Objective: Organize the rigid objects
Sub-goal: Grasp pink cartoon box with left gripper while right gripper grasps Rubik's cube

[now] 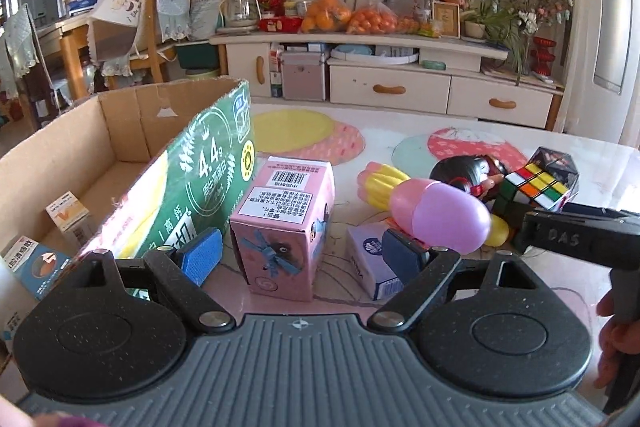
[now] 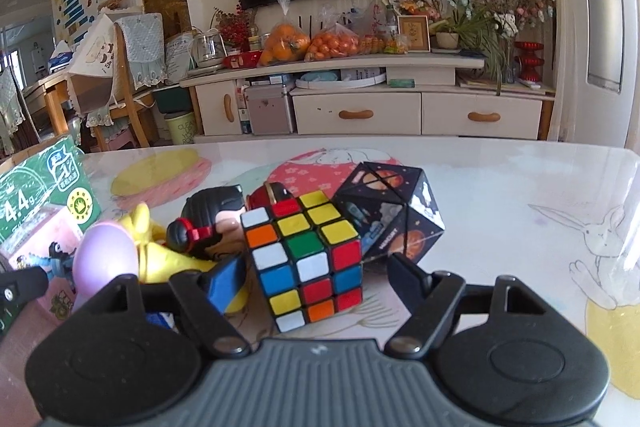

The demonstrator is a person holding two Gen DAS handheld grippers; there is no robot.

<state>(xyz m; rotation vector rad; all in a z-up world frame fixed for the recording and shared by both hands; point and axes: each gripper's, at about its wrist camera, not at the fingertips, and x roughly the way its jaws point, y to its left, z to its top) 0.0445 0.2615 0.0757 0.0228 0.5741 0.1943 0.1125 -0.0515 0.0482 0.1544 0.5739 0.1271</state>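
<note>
Where toys crowd it: patterned tabletop [image 2: 500,187] | behind: TV cabinet [image 2: 360,115]

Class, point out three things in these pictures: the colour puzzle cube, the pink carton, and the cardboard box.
colour puzzle cube [image 2: 306,259]: right wrist view, green sticker near the cube's front corner.
pink carton [image 1: 280,227]: left wrist view, its printed side panel.
cardboard box [image 1: 120,123]: left wrist view, bare inner back wall.

Both tongs [image 1: 300,259] [image 2: 316,279] gape (angled down).
</note>
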